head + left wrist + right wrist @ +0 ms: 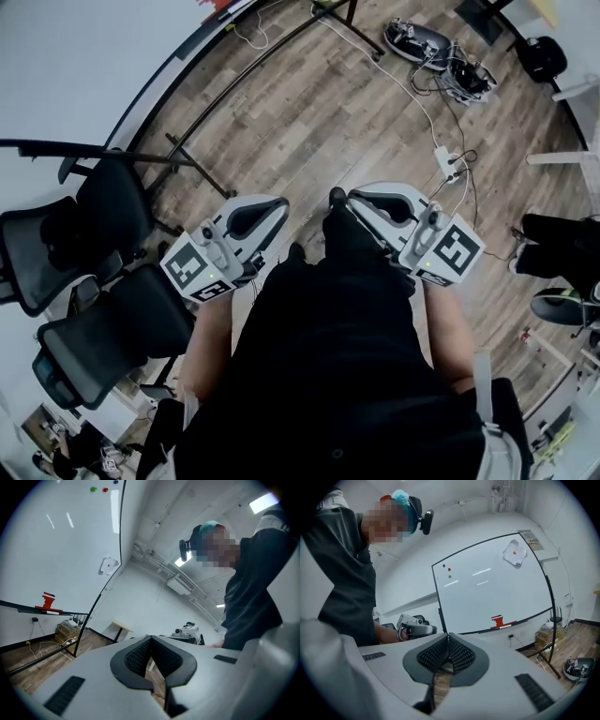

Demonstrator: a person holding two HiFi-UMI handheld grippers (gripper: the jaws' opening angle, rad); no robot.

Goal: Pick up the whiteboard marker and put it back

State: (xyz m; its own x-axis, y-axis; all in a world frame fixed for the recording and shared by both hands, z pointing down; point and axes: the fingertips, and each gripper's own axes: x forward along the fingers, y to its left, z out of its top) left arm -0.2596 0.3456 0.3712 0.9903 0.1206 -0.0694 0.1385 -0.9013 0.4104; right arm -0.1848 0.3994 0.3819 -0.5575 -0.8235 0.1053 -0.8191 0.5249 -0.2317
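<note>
We hold both tongs level at waist height over the wooden floor [309, 112], one at each side of our dark top; the left tongs [151, 638] are together, pad tips meeting with nothing between them; the right tongs [448, 637] are together as well, their ribbed pads touching at the tip and only a sliver of floor showing through the gap lower down; neither holds anything.

The whiteboard [487, 592] stands on its frame well apart from us; along its lower edge runs a narrow tray [529, 617]; a red block [497, 620] stands on that tray, and the whiteboard marker [505, 626] lies flat on the tray just beside it, a thin pale stick, too small for us to tell its cap colour; the marker is far from both tongs.

On the board we see a few small magnet dots [449, 572] near the upper left corner and a crumpled sheet of paper [514, 552] pinned near the upper right; two black mesh office chairs [103, 211] stand to our left, and a white power strip [442, 161] with cables lies on the floor ahead.
</note>
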